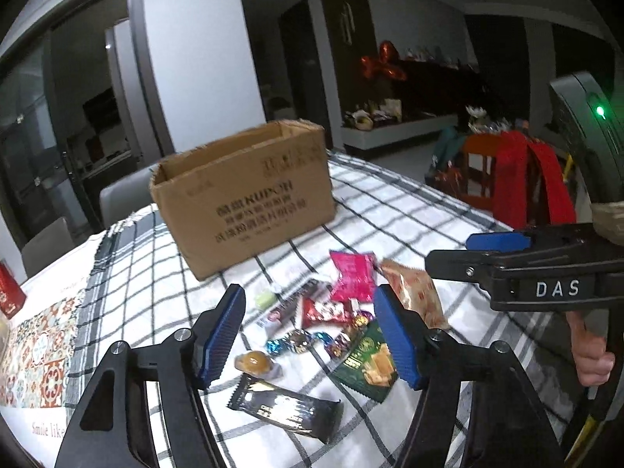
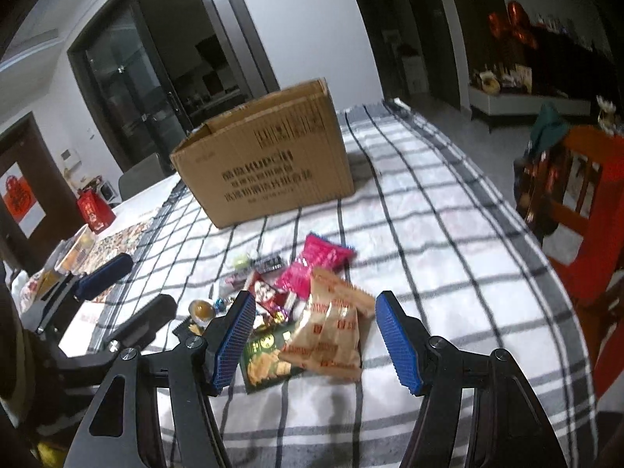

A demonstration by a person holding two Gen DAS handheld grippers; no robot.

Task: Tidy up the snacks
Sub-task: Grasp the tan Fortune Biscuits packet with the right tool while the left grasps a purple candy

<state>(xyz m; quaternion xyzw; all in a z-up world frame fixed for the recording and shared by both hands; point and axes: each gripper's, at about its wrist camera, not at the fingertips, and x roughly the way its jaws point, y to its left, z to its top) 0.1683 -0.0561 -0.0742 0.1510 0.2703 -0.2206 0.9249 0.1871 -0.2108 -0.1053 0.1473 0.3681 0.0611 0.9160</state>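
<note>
Two grippers, both spread wide, nothing held. Left gripper (image 1: 312, 335) above the snack pile, blue pads (image 1: 222, 335) either side of the foil candies (image 1: 300, 341). Right gripper (image 2: 316, 339) over the tan snack bag (image 2: 335, 331), not touching it as far as can be told. Snacks clustered mid-surface on the checked tablecloth (image 2: 448, 234), well in from its edges: pink packet (image 1: 353, 277) at the far side of the pile, red packet (image 1: 325, 310) just in front of it, green cracker packet (image 1: 366, 362) partly under the tan bag, black wrapper bar (image 1: 284, 409) nearest the near edge, amber jelly cup (image 1: 255, 362) just beyond the bar, pale green candy (image 1: 264, 298) toward the box. Open cardboard box (image 1: 245, 191) upright toward the far edge, apart from the pile. Red chair (image 2: 585, 202) off the right edge. Red gift bag (image 2: 93, 210) near the left edge, on the patterned mat.
</note>
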